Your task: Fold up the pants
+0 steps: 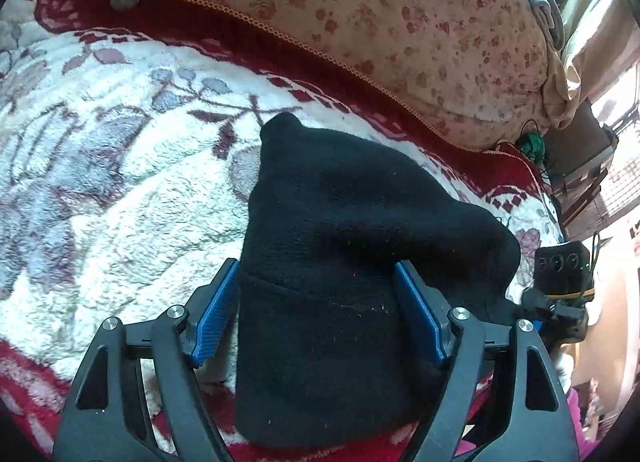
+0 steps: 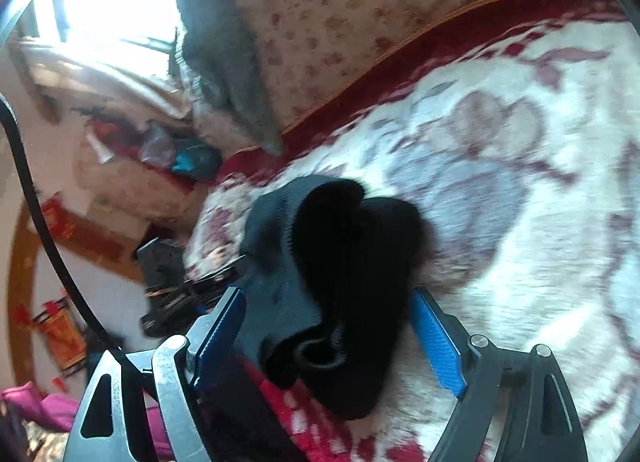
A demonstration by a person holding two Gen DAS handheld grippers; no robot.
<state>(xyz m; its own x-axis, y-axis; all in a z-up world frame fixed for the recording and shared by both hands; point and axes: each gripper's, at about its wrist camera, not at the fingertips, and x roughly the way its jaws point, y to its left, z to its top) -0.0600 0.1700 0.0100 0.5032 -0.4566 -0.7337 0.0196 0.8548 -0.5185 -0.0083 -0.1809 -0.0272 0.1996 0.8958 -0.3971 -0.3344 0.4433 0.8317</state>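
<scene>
My left claw [image 1: 316, 310] and right claw [image 2: 328, 332] are both spread wide around the black pants [image 1: 340, 262], which lie bunched on the flowery blanket [image 1: 120, 142], ready for folding.

A home bedroom: plush floral blanket [image 1: 100, 150], flowered quilt [image 1: 400, 22], curtained window [image 1: 592, 2].

One pair of black pants [image 1: 340, 262] lies bunched on one white-and-red floral blanket [image 1: 100, 182]. Two grippers are in view, the left gripper [image 1: 316, 314] and the right gripper [image 2: 328, 338], each with two blue pads. One flower-print quilt [image 1: 400, 14] sits behind.
</scene>
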